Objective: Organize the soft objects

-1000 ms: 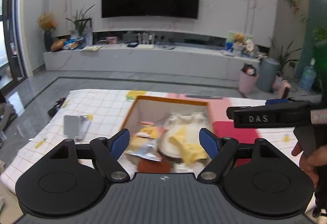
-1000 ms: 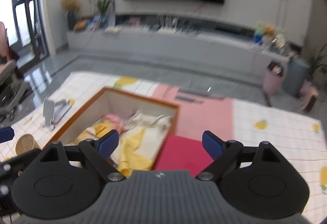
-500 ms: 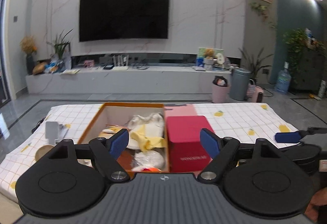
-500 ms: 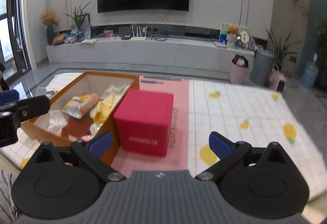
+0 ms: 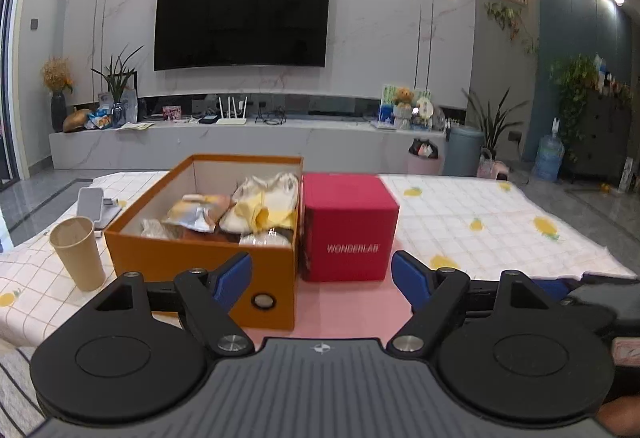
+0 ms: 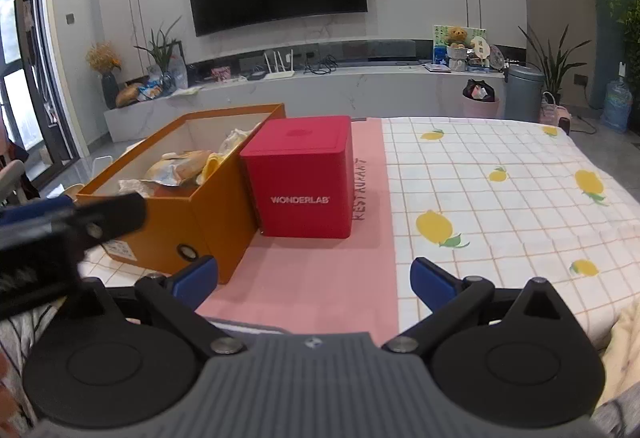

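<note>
Soft items (image 5: 240, 210) sit in the orange box (image 5: 200, 262), far-left of my right gripper (image 6: 314, 280) and just ahead of my left gripper (image 5: 322, 280). Both released, empty; left is nearer.

You see orange box (image 5: 200, 258), red cube (image 5: 348, 230), pink mat (image 6: 320, 278), white checked cloth (image 6: 500, 198) with yellow lemons, tan cup (image 5: 78, 252).
</note>
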A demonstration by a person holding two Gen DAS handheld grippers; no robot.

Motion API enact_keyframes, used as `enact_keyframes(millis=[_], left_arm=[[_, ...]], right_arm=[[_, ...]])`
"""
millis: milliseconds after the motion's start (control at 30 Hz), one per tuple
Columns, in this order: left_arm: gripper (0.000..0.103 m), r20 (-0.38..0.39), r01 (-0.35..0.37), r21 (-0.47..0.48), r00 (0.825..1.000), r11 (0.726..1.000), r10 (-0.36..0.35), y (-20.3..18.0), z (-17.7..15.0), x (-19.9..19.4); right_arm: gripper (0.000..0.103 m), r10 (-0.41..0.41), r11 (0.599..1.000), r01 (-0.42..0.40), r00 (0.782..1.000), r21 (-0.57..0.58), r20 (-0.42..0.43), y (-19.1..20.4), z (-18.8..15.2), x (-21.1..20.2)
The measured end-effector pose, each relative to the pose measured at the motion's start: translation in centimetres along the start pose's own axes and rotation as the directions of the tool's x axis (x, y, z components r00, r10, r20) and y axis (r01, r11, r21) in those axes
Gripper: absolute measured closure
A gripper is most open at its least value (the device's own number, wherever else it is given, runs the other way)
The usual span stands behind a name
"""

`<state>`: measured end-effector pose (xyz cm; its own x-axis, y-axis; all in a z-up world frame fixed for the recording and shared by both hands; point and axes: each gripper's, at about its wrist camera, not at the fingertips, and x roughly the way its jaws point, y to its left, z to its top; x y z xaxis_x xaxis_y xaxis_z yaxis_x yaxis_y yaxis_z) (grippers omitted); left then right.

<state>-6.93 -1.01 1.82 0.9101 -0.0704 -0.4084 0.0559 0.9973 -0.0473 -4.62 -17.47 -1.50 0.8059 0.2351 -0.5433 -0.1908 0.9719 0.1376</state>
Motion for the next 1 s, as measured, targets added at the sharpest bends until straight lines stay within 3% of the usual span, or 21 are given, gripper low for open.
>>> enact_keyframes(millis=[600,1000], left_arm=[[0.010,-0.012,-0.008,0.041,1.000,0.999,0.009,-0.8,-1.9,-0.2],[0.010,-0.033,0.000,-0.002,0.999,1.000,0.000,-0.8,-2.0,0.0]], right_arm=[[0.003,-0.033,0.997,0.036,0.998,-0.063,0.052,-0.3,-2.2,-0.2],[0.003,-0.053,0.997,0.055,0.997,-0.047,0.049,-0.7,-2.5,0.0]])
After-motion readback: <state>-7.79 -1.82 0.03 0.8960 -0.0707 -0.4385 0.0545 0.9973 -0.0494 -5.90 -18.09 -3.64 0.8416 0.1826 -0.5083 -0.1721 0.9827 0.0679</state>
